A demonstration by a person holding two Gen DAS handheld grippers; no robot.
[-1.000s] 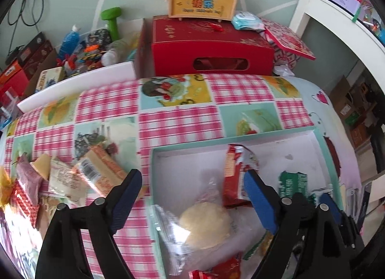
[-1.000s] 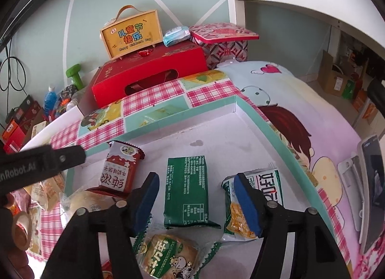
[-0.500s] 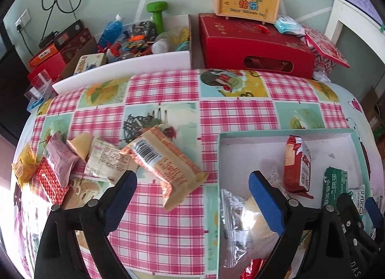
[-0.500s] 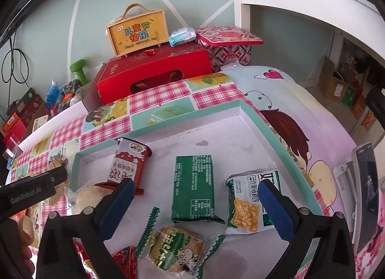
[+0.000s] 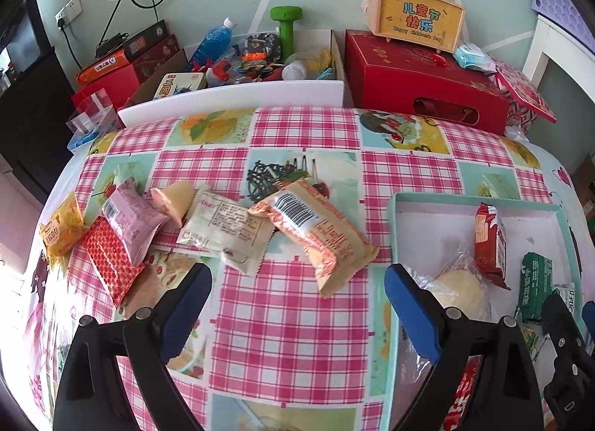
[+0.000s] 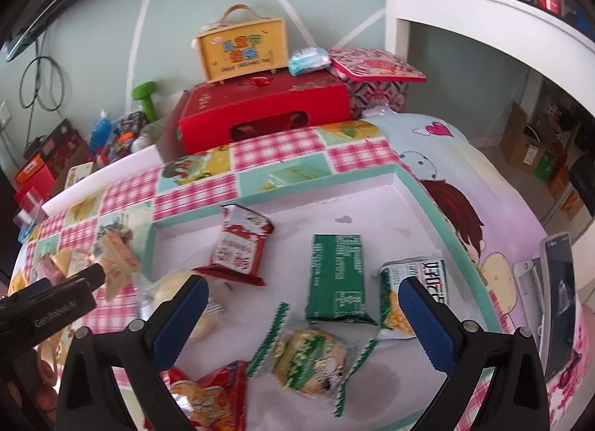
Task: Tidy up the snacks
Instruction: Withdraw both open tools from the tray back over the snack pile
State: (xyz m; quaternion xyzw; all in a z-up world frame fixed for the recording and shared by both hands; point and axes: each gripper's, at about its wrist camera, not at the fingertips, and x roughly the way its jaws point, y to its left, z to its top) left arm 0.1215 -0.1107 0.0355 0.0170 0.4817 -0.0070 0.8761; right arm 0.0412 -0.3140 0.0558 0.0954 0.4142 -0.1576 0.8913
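Observation:
A shallow teal-rimmed box [image 6: 420, 189] holds several snacks: a red packet [image 6: 241, 245], a green packet [image 6: 336, 278], a corn-print packet [image 6: 416, 293] and a green-frilled round cake [image 6: 308, 360]. My right gripper [image 6: 301, 319] hangs wide open above them, holding nothing. Loose snacks lie on the checked cloth left of the box [image 5: 394, 230]: a long orange packet [image 5: 316, 234], a cream packet [image 5: 227, 230], a pink packet [image 5: 130, 219] and a red patterned one [image 5: 108, 260]. My left gripper [image 5: 297, 312] is open and empty over bare cloth just in front of the orange packet.
A red gift box [image 5: 424, 81] with a yellow handled case [image 5: 416, 18] stands at the table's back. A white bin of clutter [image 5: 238, 92] sits beside it. A phone in a stand [image 6: 557, 301] is at the right edge. A white shelf [image 6: 483, 14] rises behind.
My left gripper swung left from above the box to over the cloth by the loose snacks. My right gripper's jaws spread wide and it lifted a little off the snacks in the box.

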